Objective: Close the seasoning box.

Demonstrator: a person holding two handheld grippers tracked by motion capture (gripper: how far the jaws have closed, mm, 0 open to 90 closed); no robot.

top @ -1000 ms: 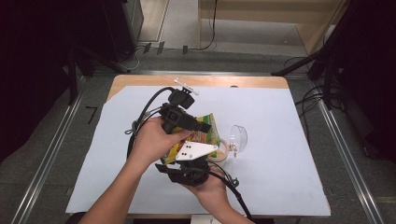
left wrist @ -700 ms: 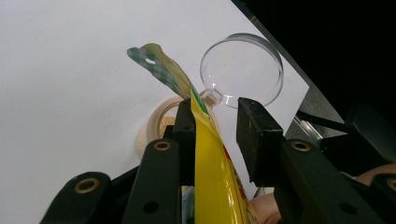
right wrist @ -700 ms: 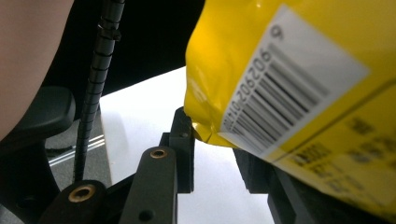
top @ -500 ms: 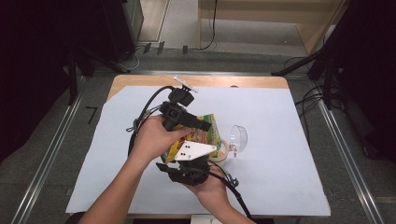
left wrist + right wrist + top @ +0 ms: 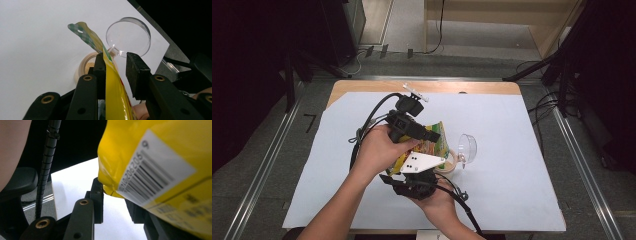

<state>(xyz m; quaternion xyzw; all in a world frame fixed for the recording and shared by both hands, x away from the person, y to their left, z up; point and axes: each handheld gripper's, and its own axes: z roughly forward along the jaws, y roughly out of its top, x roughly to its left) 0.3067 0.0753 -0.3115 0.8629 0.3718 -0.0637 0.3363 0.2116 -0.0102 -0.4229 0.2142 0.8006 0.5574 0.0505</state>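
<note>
A yellow snack bag (image 5: 435, 142) hangs tilted over the middle of the white sheet, held between both hands' grippers. My left gripper (image 5: 430, 135) comes in from the left and is shut on the bag's upper part; in the left gripper view the bag (image 5: 112, 87) runs edge-on between the jaws, lying against the left one, at my left gripper (image 5: 115, 67). My right gripper (image 5: 426, 159), with its grey plate on top, reaches in from below. In the right gripper view the bag's barcode corner (image 5: 150, 157) sits at its tips, at my right gripper (image 5: 115, 200).
A small tan-rimmed jar (image 5: 86, 65) stands on the sheet under the bag, with a clear round lid (image 5: 468, 148) hinged open beside it. The white sheet (image 5: 522, 190) covers most of the wooden table (image 5: 362, 87). Cables (image 5: 372, 115) trail from both grippers.
</note>
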